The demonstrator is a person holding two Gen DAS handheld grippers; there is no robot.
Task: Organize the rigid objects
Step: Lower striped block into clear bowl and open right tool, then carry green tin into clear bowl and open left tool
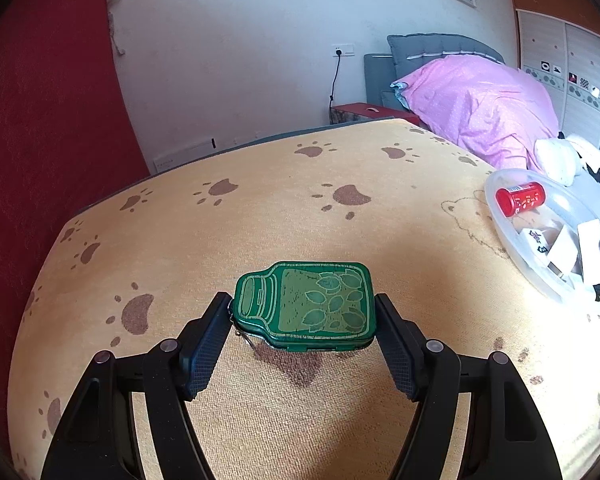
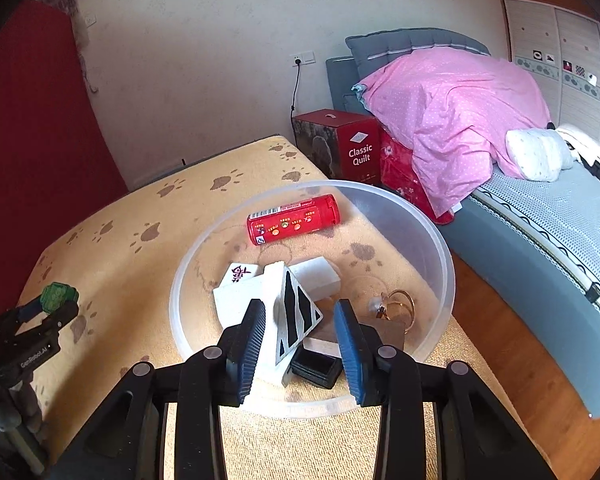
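My left gripper (image 1: pixel 304 312) is shut on a green jar-shaped tin (image 1: pixel 306 306), held by its two ends just above the paw-print cloth; it also shows in the right wrist view (image 2: pixel 58 296). A clear plastic bowl (image 2: pixel 440 240) holds a red tube (image 2: pixel 294 220), a mahjong tile (image 2: pixel 240 274), white blocks (image 2: pixel 320 278), a white block with black triangles (image 2: pixel 292 316), a small black box (image 2: pixel 316 368) and a ring (image 2: pixel 398 308). My right gripper (image 2: pixel 300 344) is open over the bowl's near side, its fingers either side of the triangle block. The bowl (image 1: pixel 500 228) is at the right in the left wrist view.
The table (image 1: pixel 260 220) is covered in a yellow paw-print cloth. A red wall panel (image 1: pixel 40 160) is at the left. A bed with a pink quilt (image 2: pixel 452 120) and red boxes (image 2: pixel 340 148) stand behind and to the right.
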